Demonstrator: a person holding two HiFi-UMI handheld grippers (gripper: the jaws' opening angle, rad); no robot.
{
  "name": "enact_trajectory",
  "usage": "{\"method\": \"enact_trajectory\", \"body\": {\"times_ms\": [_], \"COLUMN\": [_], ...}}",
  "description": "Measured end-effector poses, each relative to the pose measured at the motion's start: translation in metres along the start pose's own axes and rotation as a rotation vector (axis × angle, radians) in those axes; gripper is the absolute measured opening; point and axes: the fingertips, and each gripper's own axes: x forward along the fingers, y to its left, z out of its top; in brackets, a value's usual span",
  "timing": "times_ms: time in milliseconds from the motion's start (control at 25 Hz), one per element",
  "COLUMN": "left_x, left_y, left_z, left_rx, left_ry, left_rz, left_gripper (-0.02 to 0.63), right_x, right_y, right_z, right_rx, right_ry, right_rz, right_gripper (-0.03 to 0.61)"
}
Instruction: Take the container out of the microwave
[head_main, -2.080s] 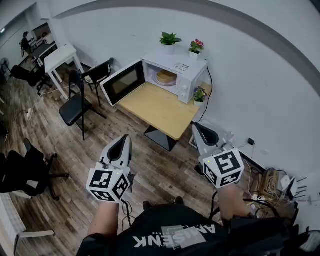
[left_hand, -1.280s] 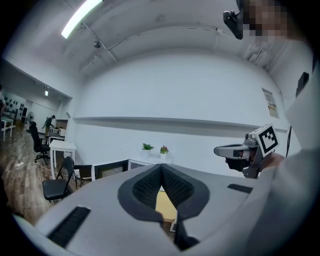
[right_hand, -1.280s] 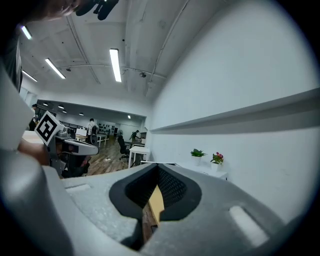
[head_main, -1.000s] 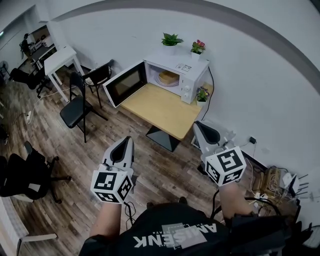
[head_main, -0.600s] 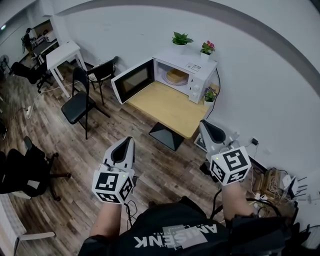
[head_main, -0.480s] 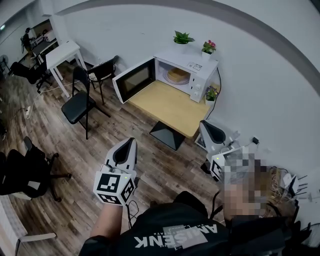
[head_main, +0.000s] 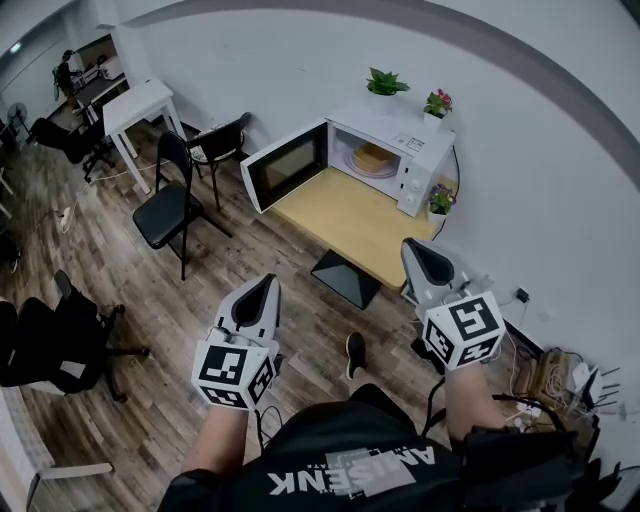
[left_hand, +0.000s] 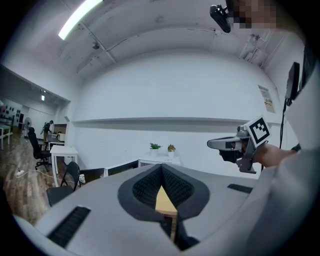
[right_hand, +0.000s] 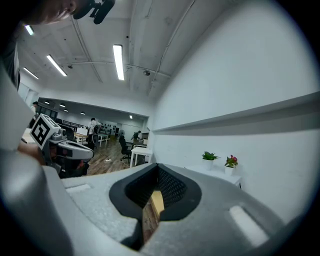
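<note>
A white microwave (head_main: 400, 155) stands at the far end of a wooden table (head_main: 350, 225), its door (head_main: 285, 178) swung open to the left. Inside it sits a tan round container (head_main: 372, 157). My left gripper (head_main: 264, 290) and right gripper (head_main: 413, 248) are held level over the floor, well short of the table, both shut and empty. In the left gripper view the left gripper (left_hand: 161, 167) points at the table, with the right gripper (left_hand: 220, 144) beside it. In the right gripper view the right gripper (right_hand: 157, 166) has its jaws together.
Two potted plants (head_main: 385, 82) (head_main: 437, 103) stand on the microwave, and a small one (head_main: 438, 200) sits beside it. Black chairs (head_main: 170, 210) (head_main: 225, 140) and a white table (head_main: 140, 100) are to the left. Cables and boxes (head_main: 560, 375) lie on the floor at right.
Both grippers have moved forward, closer to the table, still shut. The microwave has shifted to the right in the head view, and a shoe now shows between the grippers.
</note>
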Motion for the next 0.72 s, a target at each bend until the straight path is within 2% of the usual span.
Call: {"method": "enact_trajectory", "body": {"times_ms": [320, 440, 720], "left_x": [0.059, 0.093, 0.169], "left_y": [0.035, 0.039, 0.049], "left_z": [0.012, 0.020, 0.032], "left_rx": [0.041, 0.045, 0.035], "left_ry": [0.002, -0.008, 0.010], "left_rz": [0.089, 0.083, 0.090], "left_gripper": [0.002, 0.002, 0.002], "right_x": [0.072, 0.100, 0.159], "right_y": [-0.045, -0.067, -0.126], "right_z": [0.005, 0.004, 0.008], "right_rx": [-0.008, -0.037, -0.027], "right_ry": [-0.031, -0.025, -0.025], "right_rz": [0.041, 0.060, 0.088], "right_gripper": [0.006, 0.006, 0.006]}}
